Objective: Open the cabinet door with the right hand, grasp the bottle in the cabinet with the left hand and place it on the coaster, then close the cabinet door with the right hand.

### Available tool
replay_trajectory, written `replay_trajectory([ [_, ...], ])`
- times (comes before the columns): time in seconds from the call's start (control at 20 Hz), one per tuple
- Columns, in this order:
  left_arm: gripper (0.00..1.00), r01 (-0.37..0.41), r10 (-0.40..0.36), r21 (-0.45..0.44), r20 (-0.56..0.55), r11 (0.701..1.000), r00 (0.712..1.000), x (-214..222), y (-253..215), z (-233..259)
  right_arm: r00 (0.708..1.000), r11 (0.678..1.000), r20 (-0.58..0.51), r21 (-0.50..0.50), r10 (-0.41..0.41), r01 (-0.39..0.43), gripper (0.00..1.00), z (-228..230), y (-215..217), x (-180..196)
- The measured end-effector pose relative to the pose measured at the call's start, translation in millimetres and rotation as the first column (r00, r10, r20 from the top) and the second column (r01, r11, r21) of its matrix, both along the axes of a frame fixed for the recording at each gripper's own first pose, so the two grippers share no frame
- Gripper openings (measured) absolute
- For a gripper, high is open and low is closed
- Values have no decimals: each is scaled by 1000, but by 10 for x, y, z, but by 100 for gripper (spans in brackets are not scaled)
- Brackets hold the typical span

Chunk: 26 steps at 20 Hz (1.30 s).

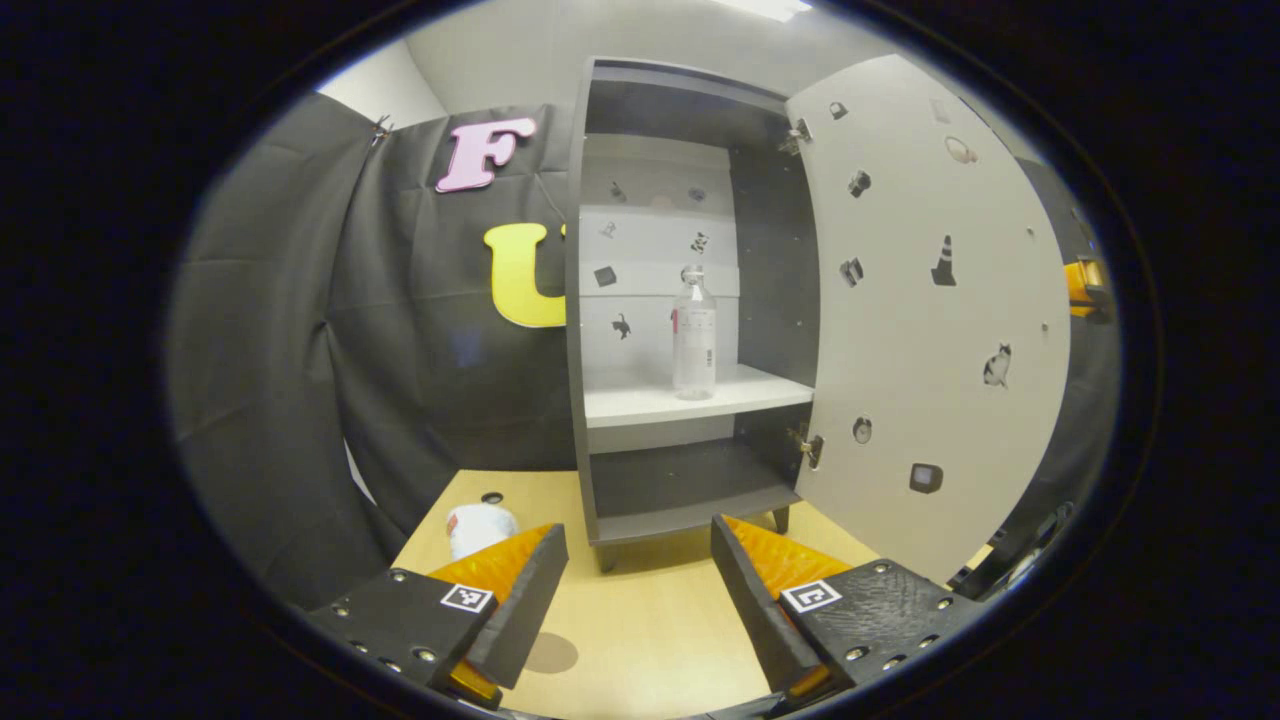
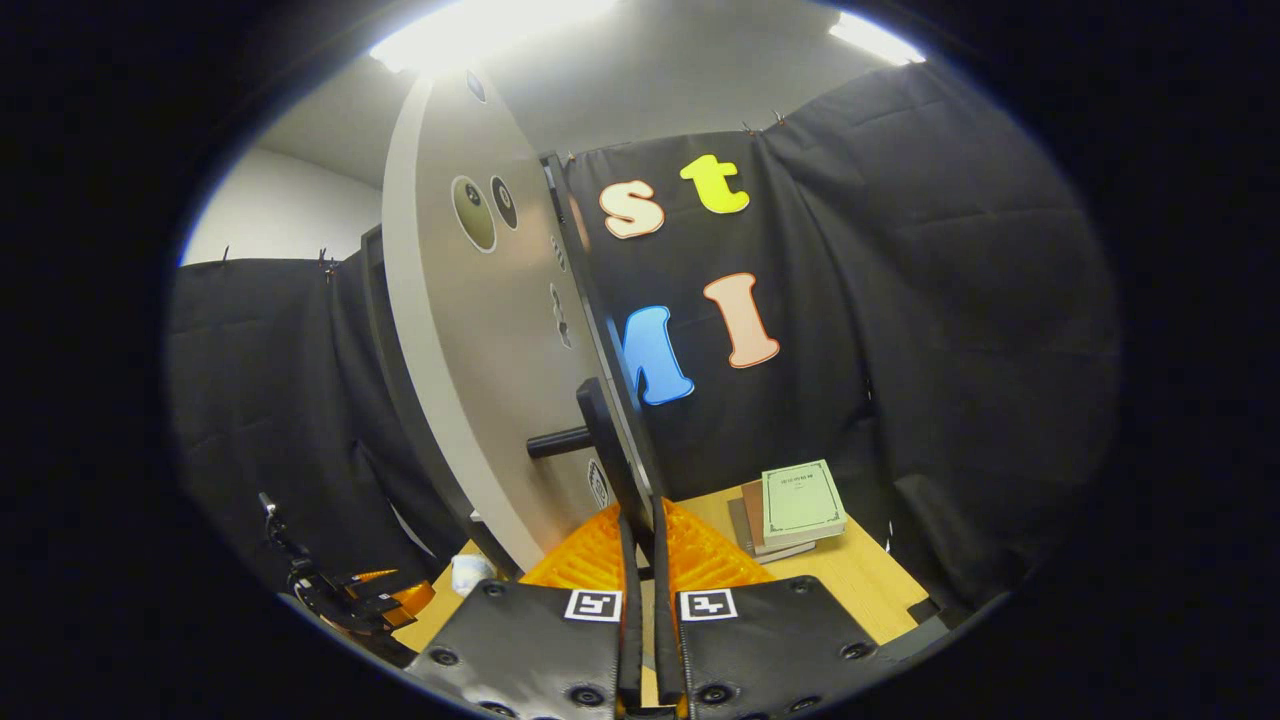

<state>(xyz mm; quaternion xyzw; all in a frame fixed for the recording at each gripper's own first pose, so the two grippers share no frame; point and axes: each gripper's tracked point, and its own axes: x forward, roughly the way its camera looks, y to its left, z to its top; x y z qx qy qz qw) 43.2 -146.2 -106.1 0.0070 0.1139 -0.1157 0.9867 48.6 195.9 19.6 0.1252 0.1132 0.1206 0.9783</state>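
The door (image 1: 930, 330) stands open. The left gripper (image 1: 640, 590), jaws spread, faces the upright bottle (image 1: 694, 335) straight ahead on the shelf (image 1: 640, 400). The right gripper's (image 2: 640, 560) jaws pinch the handle (image 2: 605, 440).

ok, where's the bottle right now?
Left gripper view: the bottle stands upright on the cabinet's white middle shelf, toward its right side, behind the open door.

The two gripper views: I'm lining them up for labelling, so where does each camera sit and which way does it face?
Left gripper view: rides the left tongs, open, facing the open cabinet and the bottle on its shelf.
Right gripper view: rides the right tongs, shut on the door handle, looking along the door's edge toward books.
Shared: the cabinet door, the table, and the left tongs, seen low left in the right view.
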Motion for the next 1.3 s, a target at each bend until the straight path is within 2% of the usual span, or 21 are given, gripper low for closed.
replay_trajectory([
  [0.1, 87, 2, -2, -1, -6, 1000, 1000, 42, 11, 17, 1000, 1000, 3, 6, -7, 7, 8, 8, -19, 4],
  [0.15, 87, 5, -5, -4, -9, 1000, 1000, 69, 5, 20, 1000, 1000, 2, 5, -14, 14, 2, 2, -32, -13],
  [0.2, 87, 9, -9, -5, -10, 1000, 1000, 93, 2, 30, 1000, 1000, -1, -4, -21, 21, 3, -2, -59, -39],
  [0.25, 87, 13, -13, -5, -11, 1000, 1000, 130, -3, 42, 999, 999, -6, -20, -33, 33, 10, -37, -105, -72],
  [0.45, 89, 40, -40, -6, -1, 999, 999, 262, -86, 83, 987, 986, -48, -81, -152, 148, 11, -214, -457, -261],
  [0.5, 89, 46, -46, -6, 5, 999, 999, 280, -98, 100, 982, 983, -61, -65, -176, 172, 6, -228, -502, -283],
  [0.6, 89, 53, -53, -9, 15, 999, 998, 298, -138, 153, 972, 973, -58, -30, -230, 228, 6, -179, -556, -282],
  [0.8, 87, 68, -67, -50, 33, 996, 997, 394, -199, 260, 941, 940, -48, -87, -336, 331, 6, -187, -872, -195],
  [0.9, 87, 73, -70, -61, 47, 995, 996, 500, -235, 323, 929, 927, -26, -77, -370, 367, 6, -160, -979, -158],
  [1.05, 87, 82, -78, -66, 62, 994, 995, 708, -319, 445, 896, 893, 10, -64, -445, 445, 6, -165, -1111, 44],
  [1.15, 87, 79, -75, -57, 65, 995, 995, 881, -380, 519, 885, 884, 1, -53, -465, 465, 6, -210, -1165, 213],
  [1.3, 89, 82, -78, -38, 82, 996, 994, 1182, -525, 655, 889, 889, -30, -48, -456, 455, 6, -334, -1206, 441],
])
